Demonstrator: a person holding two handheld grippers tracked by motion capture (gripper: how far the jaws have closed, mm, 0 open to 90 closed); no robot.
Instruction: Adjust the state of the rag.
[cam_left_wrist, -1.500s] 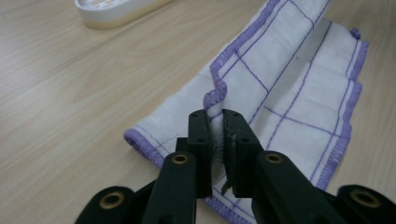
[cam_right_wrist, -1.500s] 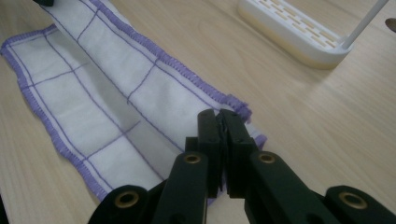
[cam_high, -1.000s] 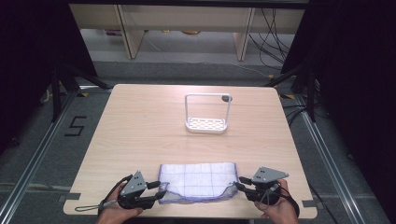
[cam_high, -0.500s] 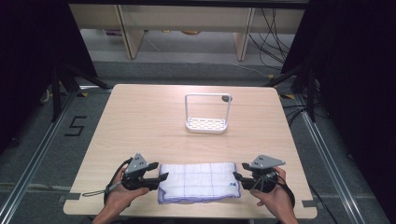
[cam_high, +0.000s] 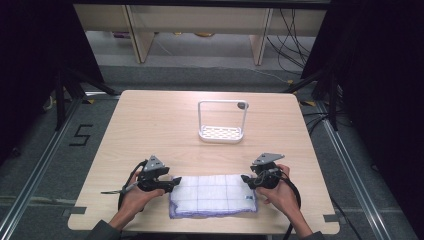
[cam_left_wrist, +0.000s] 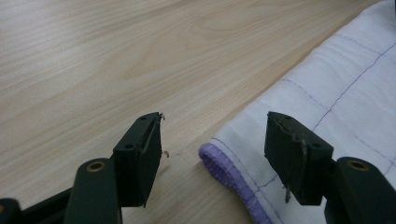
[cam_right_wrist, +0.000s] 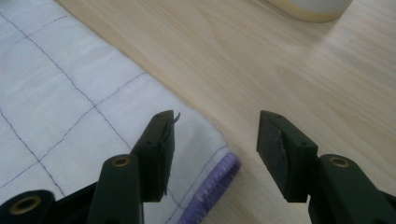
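Observation:
A folded white cloth (cam_high: 212, 195) with thin purple grid lines and a purple hem lies flat near the table's front edge. My left gripper (cam_high: 175, 181) sits at its far left corner. In the left gripper view that gripper (cam_left_wrist: 215, 126) is open, its jaws having just been opening, with the cloth's hemmed corner (cam_left_wrist: 219, 158) lying loose between them. My right gripper (cam_high: 245, 179) is at the far right corner. Its jaws (cam_right_wrist: 217, 119) have also just been opening and stand open; the left jaw hovers over the cloth (cam_right_wrist: 70, 102), and no pad presses on it.
A white wire rack (cam_high: 221, 122) with a perforated base stands upright at the middle of the wooden table (cam_high: 150, 125), well beyond the cloth; its base edge (cam_right_wrist: 308, 7) appears in the right gripper view. Black tape marks the table's front corners.
Both hands have moved away from the table's front edge, from the cloth's near corners to its far corners. The cloth's front edge, rumpled before, now lies flat.

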